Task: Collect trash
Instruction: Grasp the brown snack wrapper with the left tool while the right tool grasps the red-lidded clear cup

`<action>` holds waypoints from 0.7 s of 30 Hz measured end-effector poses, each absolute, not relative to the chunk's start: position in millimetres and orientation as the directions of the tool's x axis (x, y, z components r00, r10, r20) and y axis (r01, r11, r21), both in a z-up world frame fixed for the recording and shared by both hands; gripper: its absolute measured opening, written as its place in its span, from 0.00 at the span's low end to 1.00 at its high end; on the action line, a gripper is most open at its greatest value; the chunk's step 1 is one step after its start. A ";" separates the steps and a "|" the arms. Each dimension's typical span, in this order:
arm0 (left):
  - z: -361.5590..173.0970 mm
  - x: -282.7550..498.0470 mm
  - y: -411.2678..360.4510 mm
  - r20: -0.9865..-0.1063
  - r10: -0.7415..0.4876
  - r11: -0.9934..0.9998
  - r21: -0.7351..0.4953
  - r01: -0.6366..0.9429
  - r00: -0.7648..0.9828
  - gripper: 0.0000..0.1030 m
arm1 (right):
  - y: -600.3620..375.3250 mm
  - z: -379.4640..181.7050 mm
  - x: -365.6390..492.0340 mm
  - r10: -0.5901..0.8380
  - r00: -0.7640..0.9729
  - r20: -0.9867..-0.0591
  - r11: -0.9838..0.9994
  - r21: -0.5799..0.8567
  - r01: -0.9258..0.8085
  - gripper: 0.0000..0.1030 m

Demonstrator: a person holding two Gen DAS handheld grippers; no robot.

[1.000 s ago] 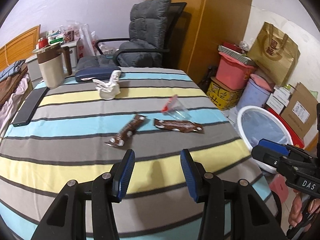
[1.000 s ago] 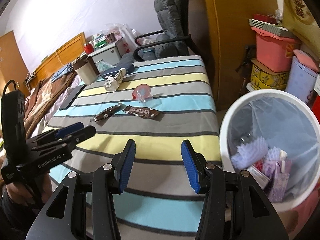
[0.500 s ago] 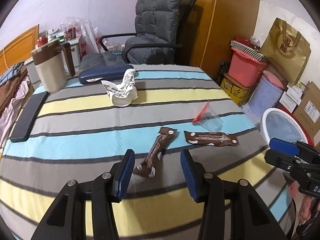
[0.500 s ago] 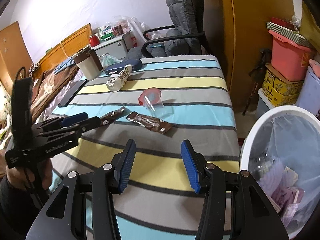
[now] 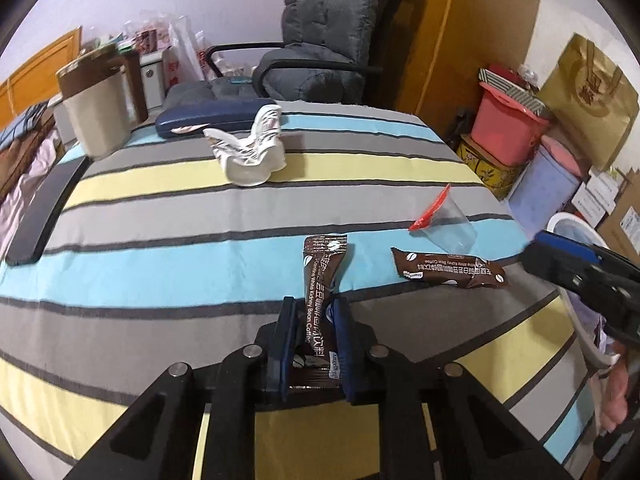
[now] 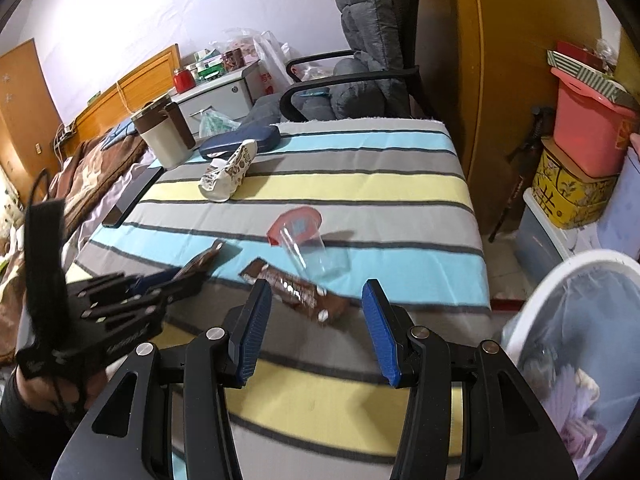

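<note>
My left gripper (image 5: 314,312) is shut on the near end of a brown coffee sachet (image 5: 320,280) that lies on the striped table. A second brown sachet (image 5: 448,274) lies to its right; in the right wrist view this sachet (image 6: 296,290) sits just ahead of my open, empty right gripper (image 6: 316,294). A clear plastic cup with a red lid (image 6: 306,246) lies on its side behind it. A crushed white paper cup (image 5: 250,150) lies farther back. A white trash bin (image 6: 580,344) lined with a bag stands to the right of the table.
A beige jug (image 5: 98,114), a dark blue case (image 5: 212,118) and a black phone (image 5: 44,210) lie at the table's far and left side. A grey office chair (image 5: 320,44) stands behind. Boxes, a pink bin (image 6: 588,132) and bags crowd the floor on the right.
My left gripper moved forward over the left sachet and closed on it. My right gripper moved forward toward the right sachet and stayed open.
</note>
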State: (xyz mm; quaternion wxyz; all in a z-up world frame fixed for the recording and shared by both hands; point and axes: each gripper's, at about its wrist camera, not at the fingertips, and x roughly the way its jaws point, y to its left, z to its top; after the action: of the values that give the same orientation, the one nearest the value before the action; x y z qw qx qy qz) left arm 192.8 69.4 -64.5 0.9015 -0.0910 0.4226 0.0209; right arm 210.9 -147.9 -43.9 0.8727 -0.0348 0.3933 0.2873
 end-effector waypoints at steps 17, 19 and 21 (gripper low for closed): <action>-65.6 187.7 81.5 -0.756 -0.067 0.967 -0.210 -0.143 0.651 0.18 | -107.4 -62.5 247.1 0.450 0.474 -0.757 0.807 0.117 -0.579 0.41; -65.5 187.2 81.6 -0.756 -0.066 0.967 -0.209 -0.145 0.651 0.18 | -105.6 -62.9 246.3 0.444 0.473 -0.761 0.806 0.108 -0.582 0.33; -65.7 187.3 81.1 -0.756 -0.065 0.967 -0.208 -0.145 0.651 0.18 | -107.1 -61.7 243.5 0.442 0.476 -0.760 0.808 0.107 -0.580 0.33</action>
State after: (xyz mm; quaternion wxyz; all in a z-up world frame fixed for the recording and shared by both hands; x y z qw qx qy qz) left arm 187.3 81.1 -65.7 0.8998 -0.1257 0.4173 0.0221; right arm 243.5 -107.1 -61.7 0.8550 -0.0829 0.4157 0.2988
